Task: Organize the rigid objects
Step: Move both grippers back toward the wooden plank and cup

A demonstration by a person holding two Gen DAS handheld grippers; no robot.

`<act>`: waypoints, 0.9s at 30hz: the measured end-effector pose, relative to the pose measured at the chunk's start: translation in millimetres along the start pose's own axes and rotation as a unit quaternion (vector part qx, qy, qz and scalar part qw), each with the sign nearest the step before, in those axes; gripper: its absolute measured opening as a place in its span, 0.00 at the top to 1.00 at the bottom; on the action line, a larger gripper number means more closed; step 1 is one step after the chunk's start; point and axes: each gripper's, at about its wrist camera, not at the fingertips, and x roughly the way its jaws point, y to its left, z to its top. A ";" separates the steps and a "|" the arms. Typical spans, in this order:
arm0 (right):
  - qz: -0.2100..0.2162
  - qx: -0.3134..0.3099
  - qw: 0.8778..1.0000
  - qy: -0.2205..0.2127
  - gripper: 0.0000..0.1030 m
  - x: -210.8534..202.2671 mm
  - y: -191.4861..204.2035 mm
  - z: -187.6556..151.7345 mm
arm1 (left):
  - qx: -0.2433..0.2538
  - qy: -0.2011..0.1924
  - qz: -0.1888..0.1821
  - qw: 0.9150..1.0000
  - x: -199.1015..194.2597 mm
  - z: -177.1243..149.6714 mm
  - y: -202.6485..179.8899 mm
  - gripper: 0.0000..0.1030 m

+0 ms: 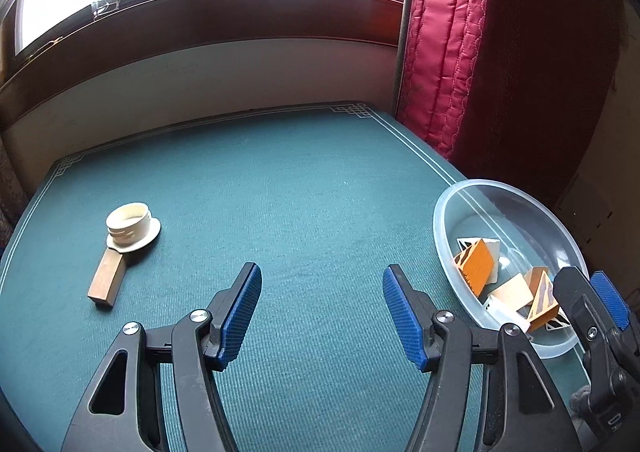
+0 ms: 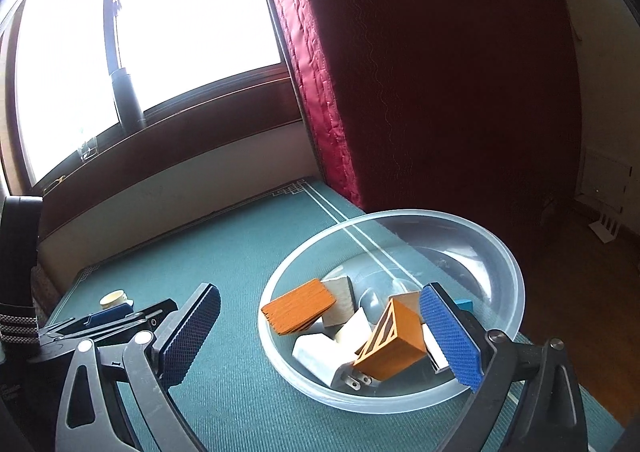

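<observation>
Left tongs (image 1: 322,312): released, jaws partly apart with nothing between the blue pads; aimed down at bare green counter (image 1: 288,192).
Right tongs (image 2: 320,336): released, jaws spread wide above the near rim of the clear bowl (image 2: 516,264); nothing pinched.
Things already sorted: two orange blocks (image 2: 298,310), a white plug (image 2: 320,352) and pale pieces lie in the bowl at the counter's right edge.
Things still out: a cream ring (image 1: 130,224) on a flat disc, resting on one end of a wooden block (image 1: 107,284), far left, well apart from the bowl.
Step in hand, as judged: the left tongs go for the leftover pair.
Doing it well: take the ring first, since lifting the block would likely tip it; close across the ring's outer wall, lift straight up, carry it over the bowl's rim before letting go.
Right tongs' part: draw clear of the bowl to leave room.
Hard to make out: whether ring and disc are one piece; a small blue thing (image 2: 464,304) behind the right pad; the bowl's near side, cut off in the left view.
</observation>
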 end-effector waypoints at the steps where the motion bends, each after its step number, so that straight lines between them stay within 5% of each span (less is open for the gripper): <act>1: 0.004 -0.002 1.000 0.002 0.01 0.5 0.7 -0.5 | -0.002 -0.001 0.003 1.000 -0.5 0.0 1.8 0.38; 27: 0.088 -0.065 0.993 0.046 0.01 6.5 32.3 -14.9 | -0.097 -0.018 0.077 0.992 -8.0 -0.9 79.8 0.38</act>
